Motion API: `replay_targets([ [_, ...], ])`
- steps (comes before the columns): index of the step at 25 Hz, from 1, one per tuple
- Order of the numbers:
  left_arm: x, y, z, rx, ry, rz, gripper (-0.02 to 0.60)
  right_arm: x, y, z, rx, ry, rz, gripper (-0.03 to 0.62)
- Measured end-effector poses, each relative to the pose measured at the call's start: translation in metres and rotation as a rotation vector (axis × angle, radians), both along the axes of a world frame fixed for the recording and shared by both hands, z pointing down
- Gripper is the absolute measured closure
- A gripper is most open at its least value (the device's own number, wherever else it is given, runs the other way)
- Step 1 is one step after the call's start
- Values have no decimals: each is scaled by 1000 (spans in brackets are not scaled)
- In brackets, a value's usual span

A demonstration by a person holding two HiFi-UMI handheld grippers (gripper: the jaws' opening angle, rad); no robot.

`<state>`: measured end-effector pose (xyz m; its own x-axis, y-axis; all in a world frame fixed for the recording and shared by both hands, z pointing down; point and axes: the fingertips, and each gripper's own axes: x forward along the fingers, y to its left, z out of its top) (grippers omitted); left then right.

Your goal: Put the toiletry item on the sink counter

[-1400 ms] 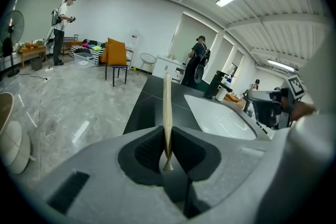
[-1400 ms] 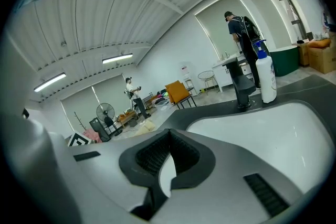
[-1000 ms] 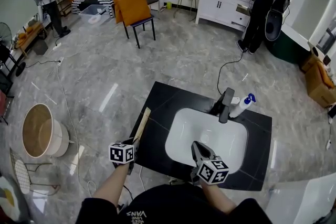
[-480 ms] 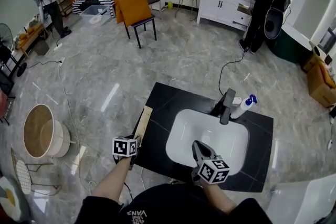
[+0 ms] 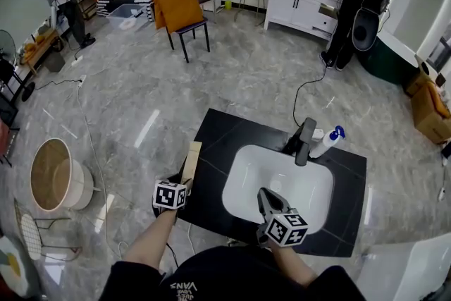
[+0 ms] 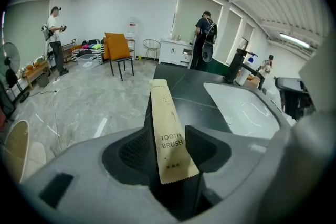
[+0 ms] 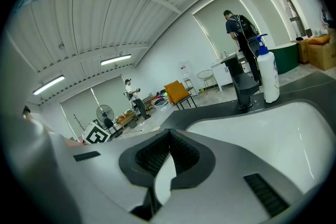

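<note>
A tan paper toothbrush packet [image 5: 191, 160] [image 6: 166, 134] lies lengthwise on the left edge of the black sink counter [image 5: 211, 141]. Its near end sits between the jaws of my left gripper [image 5: 177, 188] [image 6: 167, 135]. Those jaws are opening: the ribbed left pad stands clear of the packet, and the right one is just beside it. My right gripper [image 5: 267, 201] [image 7: 169, 135] hovers over the front rim of the white basin [image 5: 282, 183], shut with nothing in it.
A black faucet [image 5: 304, 142] and a white spray bottle with a blue head [image 5: 327, 142] stand behind the basin. A round wooden tub [image 5: 58, 176] sits on the floor to the left. People stand far off by a white cabinet [image 5: 299, 5] and the left wall.
My left gripper has edged forward and right towards the counter, and the packet has settled onto the counter's left edge. The right gripper has stayed put.
</note>
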<state>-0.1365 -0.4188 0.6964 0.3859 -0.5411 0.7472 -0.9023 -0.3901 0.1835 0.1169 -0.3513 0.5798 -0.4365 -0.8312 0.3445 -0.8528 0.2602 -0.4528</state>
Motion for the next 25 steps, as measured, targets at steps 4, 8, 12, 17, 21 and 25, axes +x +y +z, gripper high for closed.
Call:
replay_targets([
  [4, 3, 1, 0, 20, -20, 38, 346, 1, 3, -1, 2, 6, 5, 594],
  [8, 11, 7, 8, 3, -80, 132, 336, 5, 8, -3, 1, 10, 14, 594],
  [12, 16, 11, 12, 13, -150, 213, 337, 8, 15, -2, -2, 15, 25, 594],
  [17, 16, 15, 10, 28, -158, 224, 337, 11, 25, -3, -3, 16, 36, 594],
  [21, 14, 18, 2, 52, -153, 217, 337, 8, 33, -4, -1, 14, 38, 594],
  [25, 14, 27, -10, 94, -143, 212, 353, 4, 46, -6, 2, 12, 32, 594],
])
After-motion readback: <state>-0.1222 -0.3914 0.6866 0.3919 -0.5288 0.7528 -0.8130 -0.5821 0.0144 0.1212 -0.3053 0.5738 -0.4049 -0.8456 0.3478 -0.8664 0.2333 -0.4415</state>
